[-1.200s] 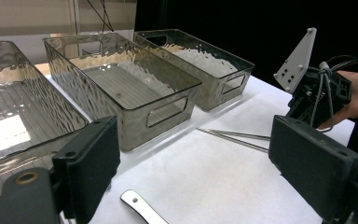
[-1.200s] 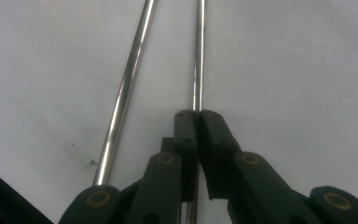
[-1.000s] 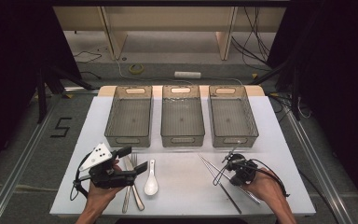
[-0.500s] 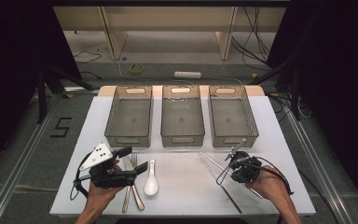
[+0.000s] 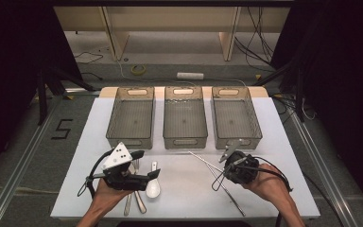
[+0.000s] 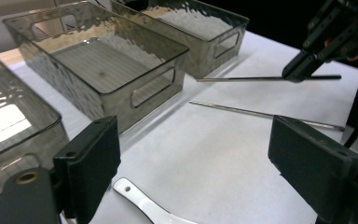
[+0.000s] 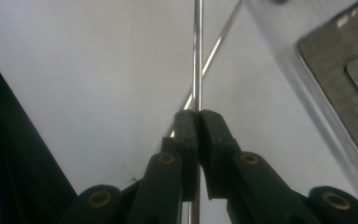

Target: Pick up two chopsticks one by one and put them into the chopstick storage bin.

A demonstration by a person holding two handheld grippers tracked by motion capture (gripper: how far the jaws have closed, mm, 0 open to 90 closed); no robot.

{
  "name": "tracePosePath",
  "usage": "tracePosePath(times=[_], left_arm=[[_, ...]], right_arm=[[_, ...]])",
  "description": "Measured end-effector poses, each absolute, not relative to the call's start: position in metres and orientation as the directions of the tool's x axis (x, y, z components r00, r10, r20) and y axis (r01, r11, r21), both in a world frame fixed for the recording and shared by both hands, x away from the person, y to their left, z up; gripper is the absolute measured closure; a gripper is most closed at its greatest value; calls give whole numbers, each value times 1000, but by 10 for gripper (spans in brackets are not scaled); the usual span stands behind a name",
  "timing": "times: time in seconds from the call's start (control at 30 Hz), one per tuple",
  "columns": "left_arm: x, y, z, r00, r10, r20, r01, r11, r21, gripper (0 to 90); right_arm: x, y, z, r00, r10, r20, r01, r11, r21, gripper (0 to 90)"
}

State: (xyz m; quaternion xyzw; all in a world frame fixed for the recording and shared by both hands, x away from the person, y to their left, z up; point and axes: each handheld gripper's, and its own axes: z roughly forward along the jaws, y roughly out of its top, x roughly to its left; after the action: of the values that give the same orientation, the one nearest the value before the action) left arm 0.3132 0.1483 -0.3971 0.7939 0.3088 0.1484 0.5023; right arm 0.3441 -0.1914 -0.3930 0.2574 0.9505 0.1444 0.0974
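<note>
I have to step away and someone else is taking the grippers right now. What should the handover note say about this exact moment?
Right gripper: shut on one metal chopstick, held off the white table, near the right bin.
Left gripper: open, nothing between its jaws, over the cutlery at the front left.
Things: the second chopstick lies on the table. The white spoon and other metal cutlery lie by the left hand.
Done: one chopstick picked up. All three bins look empty.
Left: likely place the held chopstick in a bin, then sort the second chopstick, spoon and remaining cutlery.
</note>
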Motion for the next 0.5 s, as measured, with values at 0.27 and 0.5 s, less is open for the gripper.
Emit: tracePosePath(times=[0.27, 0.5], left_arm=[[320, 120, -396, 826, 564, -27, 322, -432, 842, 167], [323, 104, -400, 858, 514, 2, 307, -514, 801, 181]], right_arm=[[342, -167, -387, -888, 440, -136, 383, 869, 314, 862], [341, -156, -387, -908, 394, -142, 340, 892, 299, 862]])
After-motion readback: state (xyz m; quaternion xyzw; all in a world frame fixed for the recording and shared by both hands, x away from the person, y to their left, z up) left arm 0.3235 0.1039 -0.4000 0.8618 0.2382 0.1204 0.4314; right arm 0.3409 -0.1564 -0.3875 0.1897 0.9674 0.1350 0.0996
